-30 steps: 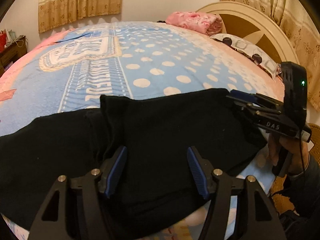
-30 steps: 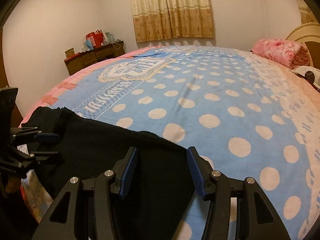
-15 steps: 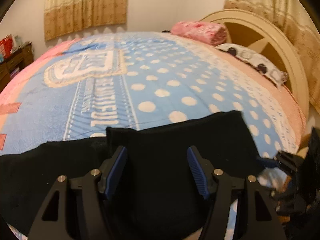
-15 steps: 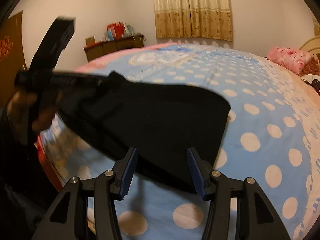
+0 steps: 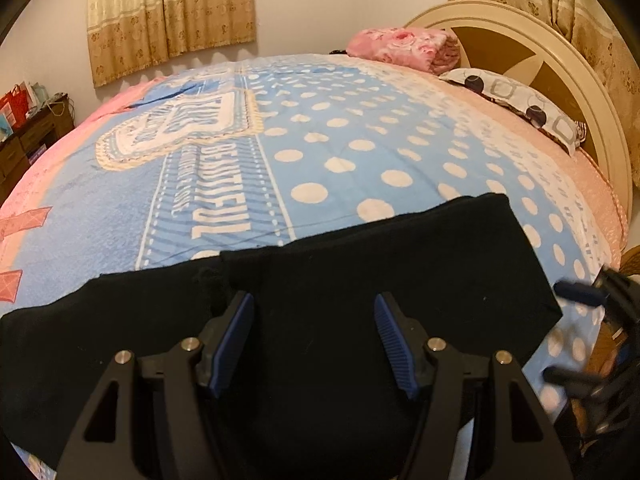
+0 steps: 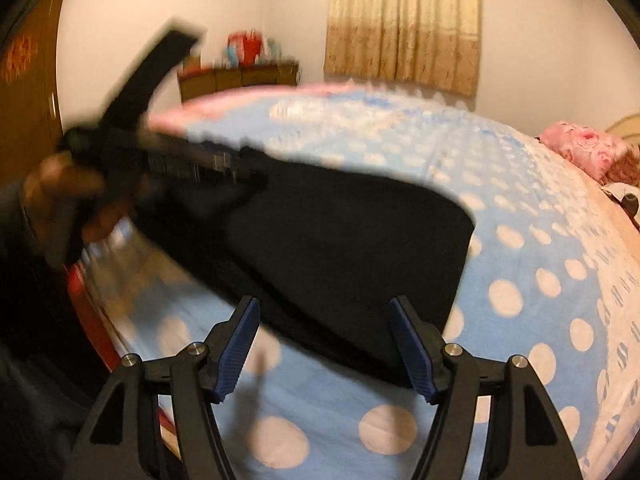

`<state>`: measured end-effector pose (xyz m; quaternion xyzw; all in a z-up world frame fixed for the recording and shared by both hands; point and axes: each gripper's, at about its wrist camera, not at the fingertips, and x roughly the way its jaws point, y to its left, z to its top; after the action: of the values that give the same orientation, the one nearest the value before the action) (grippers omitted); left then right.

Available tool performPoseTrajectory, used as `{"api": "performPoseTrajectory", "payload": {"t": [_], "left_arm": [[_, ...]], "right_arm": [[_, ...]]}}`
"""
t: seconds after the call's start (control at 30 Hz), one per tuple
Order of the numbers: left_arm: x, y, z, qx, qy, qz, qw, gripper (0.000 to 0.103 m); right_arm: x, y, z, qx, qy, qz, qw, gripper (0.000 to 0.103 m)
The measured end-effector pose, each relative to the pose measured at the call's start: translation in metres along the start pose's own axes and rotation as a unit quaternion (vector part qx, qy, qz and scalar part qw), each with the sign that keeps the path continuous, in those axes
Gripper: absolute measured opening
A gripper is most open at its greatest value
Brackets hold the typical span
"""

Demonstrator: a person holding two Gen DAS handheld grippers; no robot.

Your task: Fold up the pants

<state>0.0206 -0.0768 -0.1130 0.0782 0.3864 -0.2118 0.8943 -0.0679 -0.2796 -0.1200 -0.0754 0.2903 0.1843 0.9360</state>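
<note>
Black pants [image 5: 380, 272] lie folded on the bed near its front edge, one layer lapping over another at the left. My left gripper [image 5: 314, 320] hovers over the middle of the pants, open, with nothing pinched between its blue pads. In the right wrist view the pants [image 6: 340, 240] lie just beyond my right gripper [image 6: 325, 320]. Its jaws are opening, and only the bedspread and the pants' near edge show in the gap. A hand [image 6: 60, 200] holds the blurred left gripper [image 6: 244, 172] at the pants' far end. The right gripper [image 5: 588, 320] shows blurred at the left wrist view's right edge.
The bedspread [image 5: 340, 140] is blue with white dots and a pink border. A pink rolled blanket [image 5: 404, 48] and a spotted pillow [image 5: 520, 104] lie by the cream headboard [image 5: 560, 52]. A dark dresser [image 6: 240, 76] with red bags stands by the curtained wall.
My right gripper has pulled back off the pants' end toward the bed's edge, and its jaws have spread wider. The left gripper has stayed over the pants, open as before.
</note>
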Motion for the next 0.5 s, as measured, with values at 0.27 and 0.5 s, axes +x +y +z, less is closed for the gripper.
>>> {"api": "performPoseTrajectory", "payload": {"t": [0.27,0.5], "left_arm": [[-0.022,0.009,-0.028,-0.005,0.024,0.015,0.9996,0.070],[-0.031,0.004,-0.057,-0.003,0.045,0.009,0.9990,0.070]], "right_arm": [[0.014,0.008,0.059,-0.009,-0.052,0.006,0.999,0.068],[0.075,0.011,0.106,0.026,-0.024,0.109,0.993,0.068]]}}
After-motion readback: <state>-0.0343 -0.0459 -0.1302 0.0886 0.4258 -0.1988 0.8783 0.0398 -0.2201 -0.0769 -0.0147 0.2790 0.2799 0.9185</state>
